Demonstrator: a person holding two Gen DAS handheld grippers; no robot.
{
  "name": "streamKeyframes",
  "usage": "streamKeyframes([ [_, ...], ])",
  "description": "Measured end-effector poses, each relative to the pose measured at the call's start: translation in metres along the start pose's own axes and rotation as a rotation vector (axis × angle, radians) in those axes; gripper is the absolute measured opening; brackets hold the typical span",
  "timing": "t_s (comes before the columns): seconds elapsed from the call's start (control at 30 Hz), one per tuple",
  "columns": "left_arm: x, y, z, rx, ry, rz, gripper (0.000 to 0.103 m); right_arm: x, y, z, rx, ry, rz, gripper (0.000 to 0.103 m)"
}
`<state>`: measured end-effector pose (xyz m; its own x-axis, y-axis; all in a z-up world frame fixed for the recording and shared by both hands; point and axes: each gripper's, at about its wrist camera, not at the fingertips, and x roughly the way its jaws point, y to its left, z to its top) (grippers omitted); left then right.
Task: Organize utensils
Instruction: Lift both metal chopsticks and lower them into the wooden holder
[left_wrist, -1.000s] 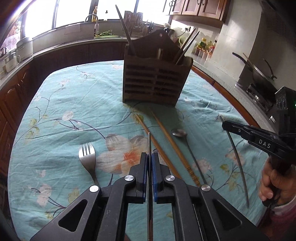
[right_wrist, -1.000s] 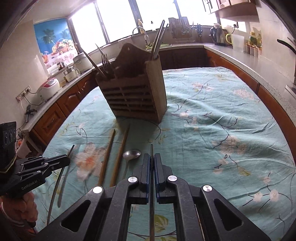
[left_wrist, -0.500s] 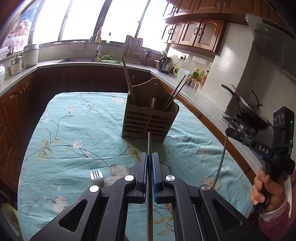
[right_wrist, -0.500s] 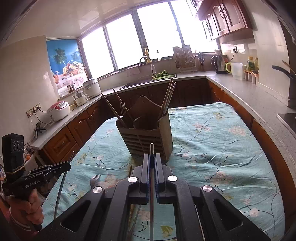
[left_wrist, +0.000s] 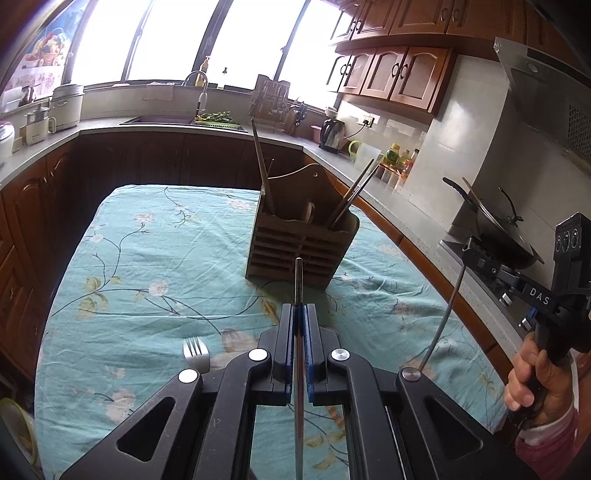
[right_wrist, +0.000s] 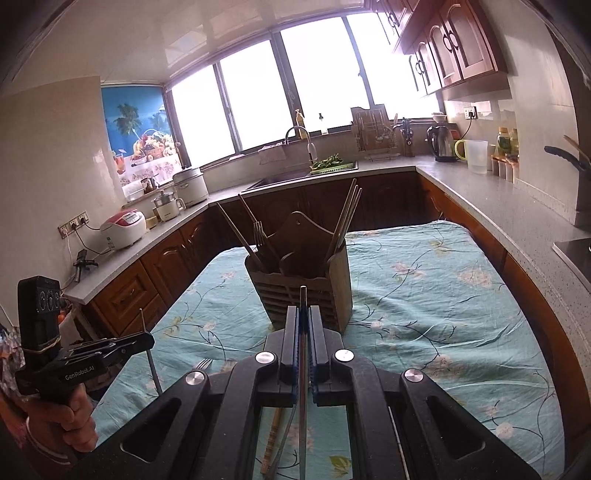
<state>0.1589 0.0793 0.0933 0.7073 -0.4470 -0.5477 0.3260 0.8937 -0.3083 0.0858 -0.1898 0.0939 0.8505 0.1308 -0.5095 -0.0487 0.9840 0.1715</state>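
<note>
A slatted wooden utensil holder (left_wrist: 301, 243) (right_wrist: 332, 280) stands mid-table with chopsticks and a fork upright in it. My left gripper (left_wrist: 299, 306) is shut on a thin metal chopstick (left_wrist: 298, 273) and hangs above the cloth, short of the holder. My right gripper (right_wrist: 303, 308) is shut on a second metal chopstick (right_wrist: 303, 295), level with the holder's front. Each gripper shows in the other's view: the right gripper (left_wrist: 469, 254) with its chopstick hanging down, the left gripper (right_wrist: 147, 338) likewise. A fork (left_wrist: 195, 352) (right_wrist: 203, 363) lies on the cloth. A wooden chopstick (right_wrist: 271, 439) lies under the right gripper.
The table wears a teal floral cloth (left_wrist: 147, 258). Dark wood counters ring it, with a sink (right_wrist: 295, 177), a kettle (right_wrist: 439, 142), rice cookers (right_wrist: 122, 227) and a wok on the stove (left_wrist: 498, 236). A person's hand (left_wrist: 532, 373) grips the right handle.
Both grippers have risen from the cloth, each carrying its metal chopstick. The spoon and wooden chopsticks on the table have dropped behind the gripper bodies.
</note>
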Motion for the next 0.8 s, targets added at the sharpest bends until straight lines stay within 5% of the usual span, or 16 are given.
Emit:
streamKeyframes([
  [0.27, -0.005, 0.002, 0.007, -0.003, -0.041, 0.005, 0.002, -0.003, -0.001, 0.008, 0.005, -0.032, 0.004, 0.004],
  [0.8, -0.014, 0.002, 0.062, 0.007, -0.248, -0.015, 0.002, 0.013, -0.004, 0.065, 0.030, -0.162, 0.013, 0.004],
])
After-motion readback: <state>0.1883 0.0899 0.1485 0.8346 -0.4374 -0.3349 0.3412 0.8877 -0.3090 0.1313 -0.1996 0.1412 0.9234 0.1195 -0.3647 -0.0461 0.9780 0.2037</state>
